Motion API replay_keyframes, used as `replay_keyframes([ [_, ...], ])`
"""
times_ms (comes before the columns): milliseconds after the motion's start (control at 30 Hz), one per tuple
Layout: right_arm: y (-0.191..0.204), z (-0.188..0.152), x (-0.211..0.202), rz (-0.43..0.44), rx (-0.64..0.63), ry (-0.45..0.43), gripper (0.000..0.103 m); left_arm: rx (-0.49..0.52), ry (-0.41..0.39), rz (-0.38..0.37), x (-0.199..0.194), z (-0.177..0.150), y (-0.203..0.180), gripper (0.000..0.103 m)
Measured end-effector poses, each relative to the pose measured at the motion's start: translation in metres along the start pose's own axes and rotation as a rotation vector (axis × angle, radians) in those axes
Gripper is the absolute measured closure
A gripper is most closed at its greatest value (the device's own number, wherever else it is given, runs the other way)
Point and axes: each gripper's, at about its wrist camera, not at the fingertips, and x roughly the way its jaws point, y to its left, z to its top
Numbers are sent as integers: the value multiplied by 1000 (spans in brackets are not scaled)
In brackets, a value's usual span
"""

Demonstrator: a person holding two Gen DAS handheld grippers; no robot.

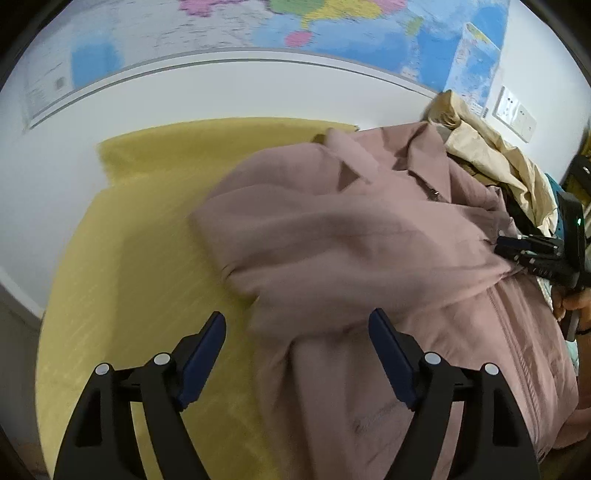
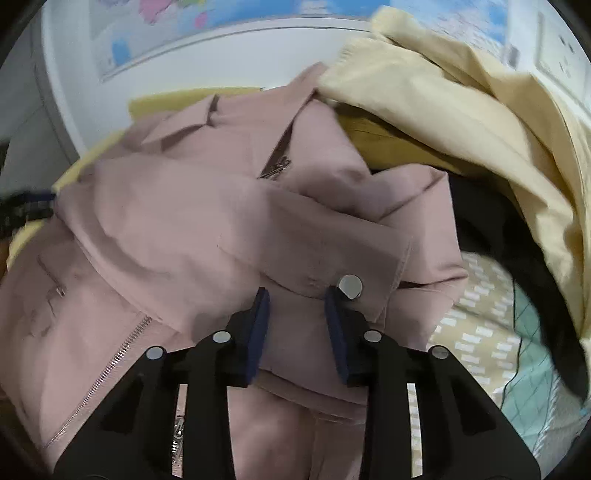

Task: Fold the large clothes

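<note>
Nearest in the left wrist view, the left claw (image 1: pixel 297 334) stands spread wide with nothing between its two blue pads; one pad hangs over the yellow blanket (image 1: pixel 122 266), the other over the edge of the pink jacket (image 1: pixel 332 236), and whether it touches the cloth cannot be told. In the right wrist view, the right claw (image 2: pixel 296 308) is narrowed to a small gap, with a fold of the pink jacket (image 2: pixel 177 221) lying in that gap beside the cuff; its pads are close to the fabric, but the view does not show whether they actually pinch it. One round silver snap button (image 2: pixel 350 286) sits on the cuff, just beside the right-hand pad. The jacket, one in number, lies bunched across the yellow blanket, its sleeve drawn across the body, one open zipper (image 2: pixel 110 362) running down the front and its collar turned toward the wall. The right claw (image 1: pixel 532 254) also shows at the far right edge of the left wrist view, at the jacket's side. Past the jacket lie one cream garment (image 2: pixel 461 110), heaped, and one dark garment (image 2: pixel 487 229) under it, on a patterned sheet (image 2: pixel 476 332). Farthest off, one map (image 1: pixel 332 26) hangs on the white wall, with one socket plate (image 1: pixel 513 110) beside it.
</note>
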Motion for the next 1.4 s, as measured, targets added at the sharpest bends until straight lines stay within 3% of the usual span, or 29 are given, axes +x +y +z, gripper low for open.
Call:
replay_keyframes([
  [100,-7,-6,-24,44,42,-39,53,-27,14,-3,-13,-18,10,22],
  [300,-39,-43,-79,216,190,-73,33,-54,51,-74,-29,-57,13,21],
  [600,-52,-129,-85,348,394,19,26,-134,73,-258,-44,-102,3,19],
  [867,-30,-159,-97,427,366,16,24,-119,77,-332,-54,-124,-18,7],
  [967,-17,-160,-94,464,334,16,18,-130,83,-410,-54,-128,-26,7],
  [1067,-1,-158,-91,500,299,9,21,-154,89,-488,-51,-129,-33,7],
  [1100,3,-157,-87,563,307,18,24,-161,92,-510,-50,-130,-34,7],
  [1133,7,-157,-83,600,313,29,24,-163,91,-513,-50,-130,-36,7],
  [1233,20,-155,-83,599,257,26,24,-142,91,-498,-49,-129,-41,7],
  [1333,23,-153,-79,656,273,31,39,-129,91,-476,-49,-129,-45,7],
  [1400,23,-154,-76,645,284,37,49,-136,87,-463,-48,-128,-45,21],
])
